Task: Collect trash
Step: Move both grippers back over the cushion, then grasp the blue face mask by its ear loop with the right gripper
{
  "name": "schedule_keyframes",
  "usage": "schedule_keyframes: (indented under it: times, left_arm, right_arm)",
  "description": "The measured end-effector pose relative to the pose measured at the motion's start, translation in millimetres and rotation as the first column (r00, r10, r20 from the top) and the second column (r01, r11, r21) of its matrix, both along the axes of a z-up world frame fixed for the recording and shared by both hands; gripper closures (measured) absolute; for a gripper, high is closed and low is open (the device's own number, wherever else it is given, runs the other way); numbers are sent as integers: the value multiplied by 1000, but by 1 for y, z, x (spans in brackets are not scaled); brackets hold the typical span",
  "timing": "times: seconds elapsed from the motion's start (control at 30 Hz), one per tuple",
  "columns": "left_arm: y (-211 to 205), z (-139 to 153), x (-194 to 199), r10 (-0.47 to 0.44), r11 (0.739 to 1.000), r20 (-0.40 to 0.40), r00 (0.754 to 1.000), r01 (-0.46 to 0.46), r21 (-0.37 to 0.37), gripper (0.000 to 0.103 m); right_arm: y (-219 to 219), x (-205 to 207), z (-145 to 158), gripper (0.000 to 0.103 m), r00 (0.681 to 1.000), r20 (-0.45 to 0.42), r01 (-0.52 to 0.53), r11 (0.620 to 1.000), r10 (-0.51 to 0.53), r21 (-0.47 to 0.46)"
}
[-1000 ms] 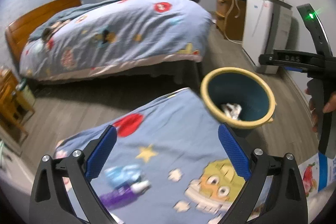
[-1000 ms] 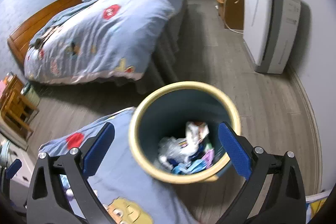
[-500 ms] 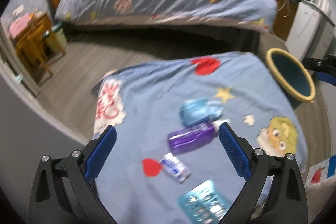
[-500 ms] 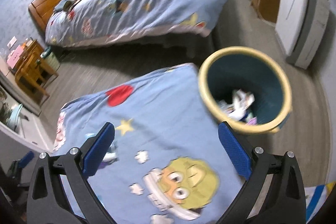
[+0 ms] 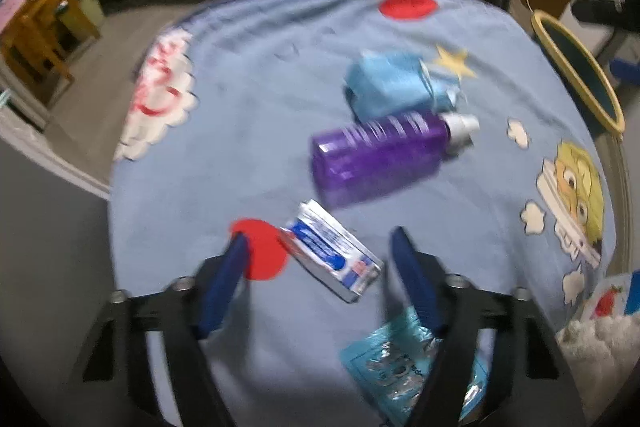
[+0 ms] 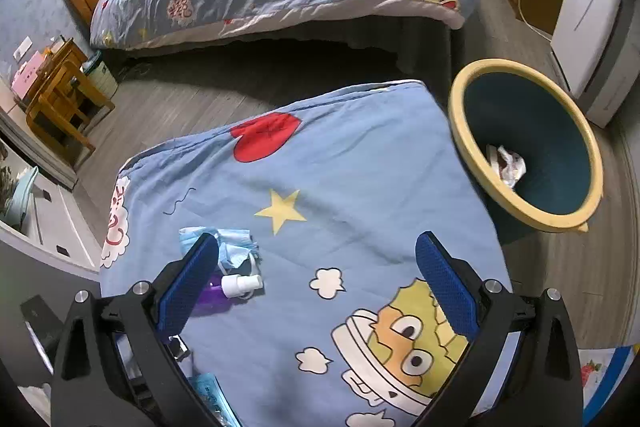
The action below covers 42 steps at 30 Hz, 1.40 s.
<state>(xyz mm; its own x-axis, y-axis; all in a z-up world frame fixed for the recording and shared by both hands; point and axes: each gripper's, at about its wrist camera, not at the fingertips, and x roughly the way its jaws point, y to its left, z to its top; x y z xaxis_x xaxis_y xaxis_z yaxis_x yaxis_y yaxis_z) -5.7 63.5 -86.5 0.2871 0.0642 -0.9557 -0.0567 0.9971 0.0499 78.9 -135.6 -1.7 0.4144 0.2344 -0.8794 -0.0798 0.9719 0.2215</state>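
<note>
Left wrist view, left gripper [image 5: 320, 251] low, fingers [image 5: 412, 279] spread around white-blue packet [image 5: 332, 255]

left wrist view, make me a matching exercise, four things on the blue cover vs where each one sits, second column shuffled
Things:
1. purple bottle
2. white and blue packet
3. blue face mask
4. teal blister pack

Places:
A. partly under the right finger of the left claw
B. just beyond the bottle, by the yellow star
C. between the fingers of the open left claw
D. mid-cover, lying on its side, white cap towards the bin

Pairs: 1-D, 2-C, 3-B, 4-A
</note>
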Motion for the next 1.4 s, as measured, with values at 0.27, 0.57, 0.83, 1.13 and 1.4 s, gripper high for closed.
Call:
schedule_keyframes:
  times: [0.27, 0.57, 0.83, 1.13, 1.4]
  left_arm:
    - [-8, -3, 2, -53, 999, -11, 999, 53, -2, 72]
    - [9, 21, 6, -24, 1000, 67, 997, 25, -11, 100]
    - [26, 18, 6, 7, 999, 67, 998, -4, -51, 101]
    - [40, 21, 8, 22, 998, 86, 996, -16, -62, 101]
    - [38, 49, 12, 17, 999, 182, 983, -8, -50, 101]
  right_arm:
    - [10, 11, -11, 6, 999, -21, -24, 1000, 24, 9]
    - [41, 23, -38, 26, 991, -73, -111, 993, 114, 42]
    - [75, 35, -74, 53, 967, -165, -188, 981, 195, 54]
    - [90, 37, -92, 95, 949, -221, -213, 974, 225, 77]
    - [72, 42, -54, 100, 974, -118, -170, 970, 191, 173]
